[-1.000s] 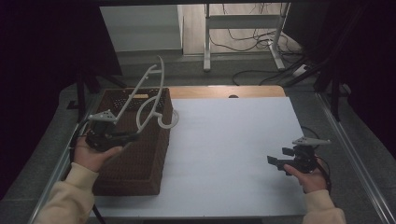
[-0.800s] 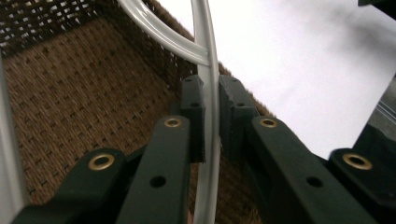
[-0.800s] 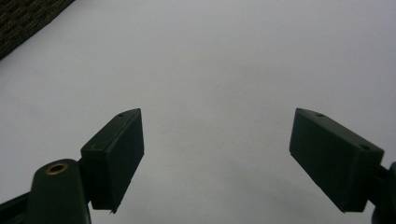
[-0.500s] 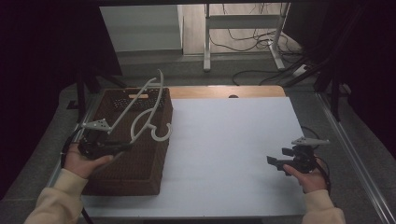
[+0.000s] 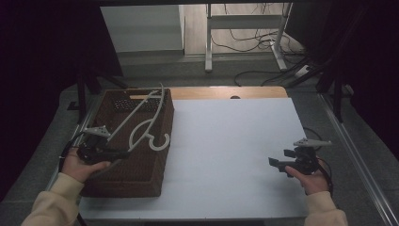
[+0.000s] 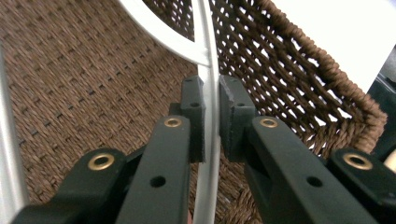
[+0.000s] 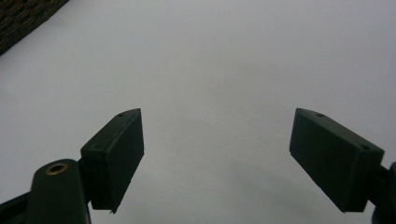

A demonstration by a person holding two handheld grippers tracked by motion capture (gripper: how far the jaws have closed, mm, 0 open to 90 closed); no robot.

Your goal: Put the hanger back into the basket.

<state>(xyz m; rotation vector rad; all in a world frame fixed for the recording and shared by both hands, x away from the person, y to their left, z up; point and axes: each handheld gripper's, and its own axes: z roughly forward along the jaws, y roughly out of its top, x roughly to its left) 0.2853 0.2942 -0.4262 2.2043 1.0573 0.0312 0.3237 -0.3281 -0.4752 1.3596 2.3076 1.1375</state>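
A white plastic hanger slants over a brown woven basket at the table's left, its hook hanging above the basket's right rim. My left gripper is shut on the hanger's thin bar near its lower end. In the left gripper view the pads pinch that white bar at the left gripper's tips, with the basket's weave right behind. My right gripper stands open and empty low over the white sheet at the right. The right gripper view shows its jaws wide apart above bare white.
A strip of wooden tabletop shows behind the white sheet. Beyond it are a desk frame's legs and cables on the floor. A metal rail runs along the table's right side.
My left hand has sunk and drawn back toward the near left, bringing the hanger lower over the basket. The right hand has kept still.
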